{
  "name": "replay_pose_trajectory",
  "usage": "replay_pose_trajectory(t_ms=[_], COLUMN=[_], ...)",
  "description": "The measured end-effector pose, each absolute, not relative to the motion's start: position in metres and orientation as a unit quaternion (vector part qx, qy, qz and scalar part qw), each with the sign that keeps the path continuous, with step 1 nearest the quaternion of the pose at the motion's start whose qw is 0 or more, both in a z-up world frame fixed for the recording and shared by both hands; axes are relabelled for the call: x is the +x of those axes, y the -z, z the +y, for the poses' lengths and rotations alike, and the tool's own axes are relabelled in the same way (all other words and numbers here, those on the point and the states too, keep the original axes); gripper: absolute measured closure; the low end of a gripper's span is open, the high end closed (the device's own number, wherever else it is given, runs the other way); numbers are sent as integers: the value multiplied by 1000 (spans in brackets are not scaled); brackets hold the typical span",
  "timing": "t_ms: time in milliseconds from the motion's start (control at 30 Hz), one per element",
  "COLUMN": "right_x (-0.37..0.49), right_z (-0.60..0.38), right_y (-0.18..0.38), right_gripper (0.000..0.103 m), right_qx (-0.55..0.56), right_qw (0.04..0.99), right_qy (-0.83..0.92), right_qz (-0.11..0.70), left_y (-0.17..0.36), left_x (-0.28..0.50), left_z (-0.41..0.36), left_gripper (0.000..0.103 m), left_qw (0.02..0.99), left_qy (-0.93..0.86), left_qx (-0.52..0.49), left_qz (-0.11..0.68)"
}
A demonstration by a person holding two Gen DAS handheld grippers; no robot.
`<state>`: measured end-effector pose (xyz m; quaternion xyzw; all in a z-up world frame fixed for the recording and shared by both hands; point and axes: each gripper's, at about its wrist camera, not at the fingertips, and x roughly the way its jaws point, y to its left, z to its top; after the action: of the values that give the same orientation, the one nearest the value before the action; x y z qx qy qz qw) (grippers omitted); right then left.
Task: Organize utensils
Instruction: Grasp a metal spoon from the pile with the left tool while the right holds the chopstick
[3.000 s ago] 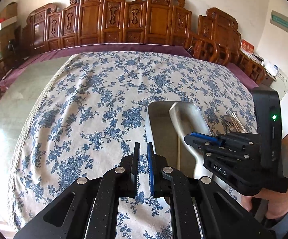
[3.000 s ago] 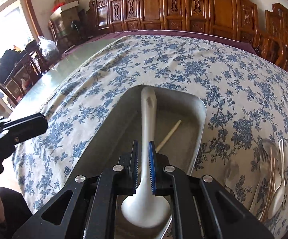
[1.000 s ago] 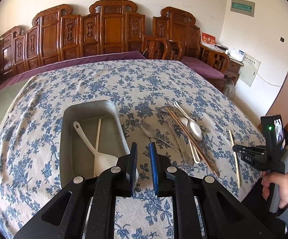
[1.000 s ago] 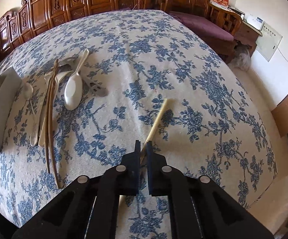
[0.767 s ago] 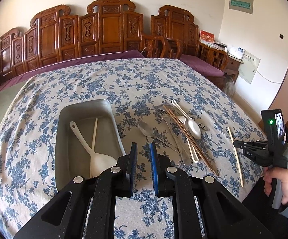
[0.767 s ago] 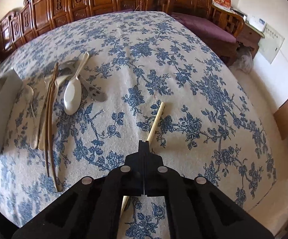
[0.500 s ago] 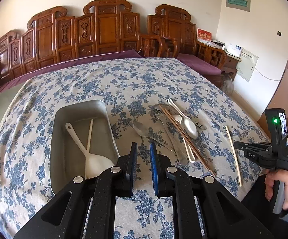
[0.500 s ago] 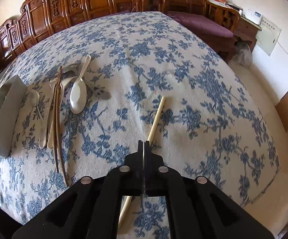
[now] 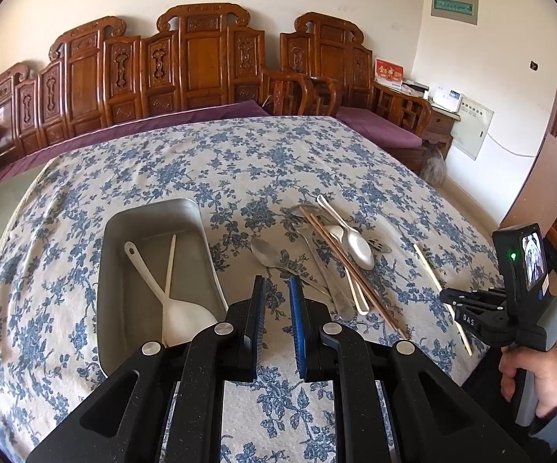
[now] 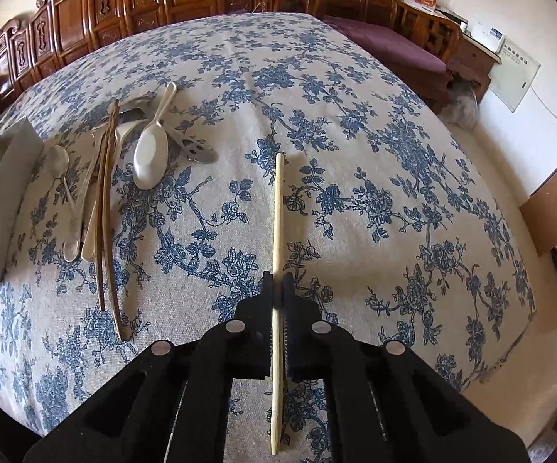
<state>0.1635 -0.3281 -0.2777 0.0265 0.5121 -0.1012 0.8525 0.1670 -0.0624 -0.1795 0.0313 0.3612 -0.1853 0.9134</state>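
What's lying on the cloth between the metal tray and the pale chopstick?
The loose utensil pile: spoons and brown chopsticks, seen in the left wrist view between metal tray and pale chopstick.

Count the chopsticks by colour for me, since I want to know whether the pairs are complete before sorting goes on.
Pale chopsticks: 2 (tray chopstick lying in the tray; held chopstick clamped in the right gripper)
Dark brown chopsticks: 2, side by side on the tablecloth
Total: 4

Tray (image 9: 151,216) left of utensil pile (image 9: 336,254)
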Motion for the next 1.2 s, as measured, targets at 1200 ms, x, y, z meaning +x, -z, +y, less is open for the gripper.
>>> replay_pose_trajectory(t_ms=[1200], right_x=[246], right_z=[-347], right_y=[267], right_gripper=[97], right_qx=[48], right_qw=[897], right_qy=[-46], right_qz=[436], left_y=[240], left_x=[279], left_z=[-130], left_gripper=[70], left_qw=[891], left_qy=[76], left_qx=[55], left_qz=[443])
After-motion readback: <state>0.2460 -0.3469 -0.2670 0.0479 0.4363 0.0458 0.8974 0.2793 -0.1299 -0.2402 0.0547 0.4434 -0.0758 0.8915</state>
